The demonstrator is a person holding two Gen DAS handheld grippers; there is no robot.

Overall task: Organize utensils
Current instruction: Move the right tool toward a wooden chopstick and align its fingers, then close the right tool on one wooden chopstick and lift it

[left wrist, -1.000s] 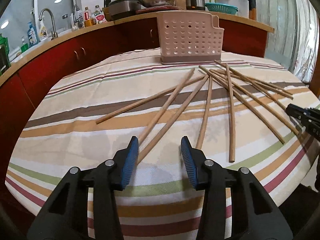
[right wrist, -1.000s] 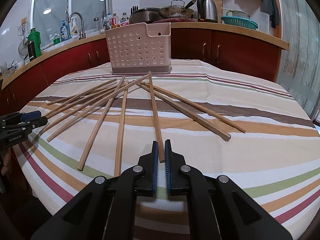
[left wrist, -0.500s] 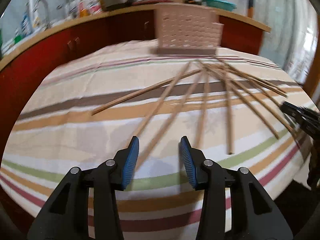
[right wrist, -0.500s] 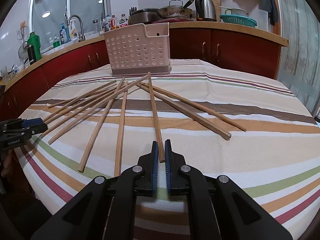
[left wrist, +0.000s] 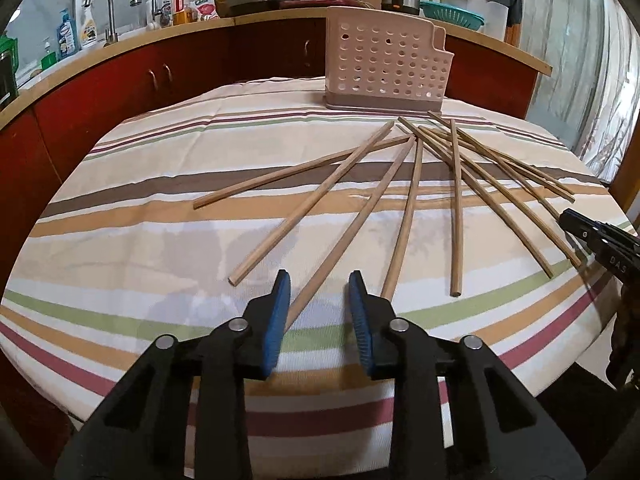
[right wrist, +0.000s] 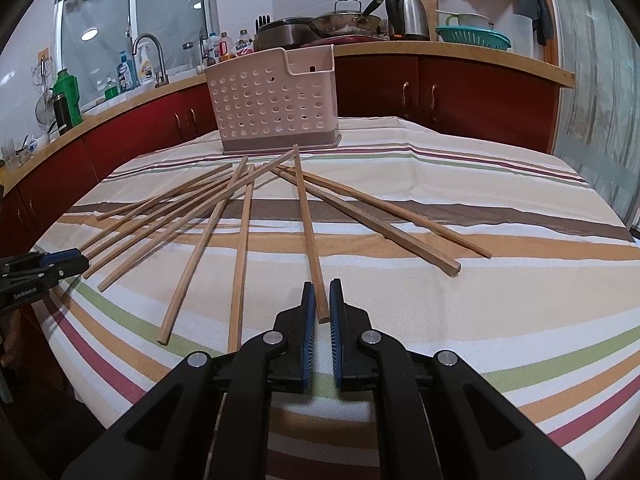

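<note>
Several wooden chopsticks [left wrist: 456, 208] lie fanned out on the striped tablecloth [left wrist: 120, 240], their far tips meeting in front of a pink perforated utensil holder [left wrist: 384, 64] [right wrist: 276, 100]. My left gripper [left wrist: 317, 284] straddles the near end of one chopstick [left wrist: 352, 224]; its jaws are closing and the right pad stands clear of the wood. My right gripper [right wrist: 321, 292] is shut on the near end of another chopstick [right wrist: 306, 220], which still rests on the cloth. Each gripper shows at the edge of the other's view: the right gripper [left wrist: 592, 236] and the left gripper [right wrist: 60, 264].
The round table's edge curves close under both grippers. Behind it runs a wooden counter [right wrist: 460, 56] on red cabinets, carrying a sink faucet [right wrist: 148, 52], bottles, a wok, a kettle [right wrist: 408, 16] and a teal colander [right wrist: 472, 36].
The left jaws have drawn closer together around the chopstick end, after a small shift of that view. The right gripper has stayed put, still closed on its chopstick.
</note>
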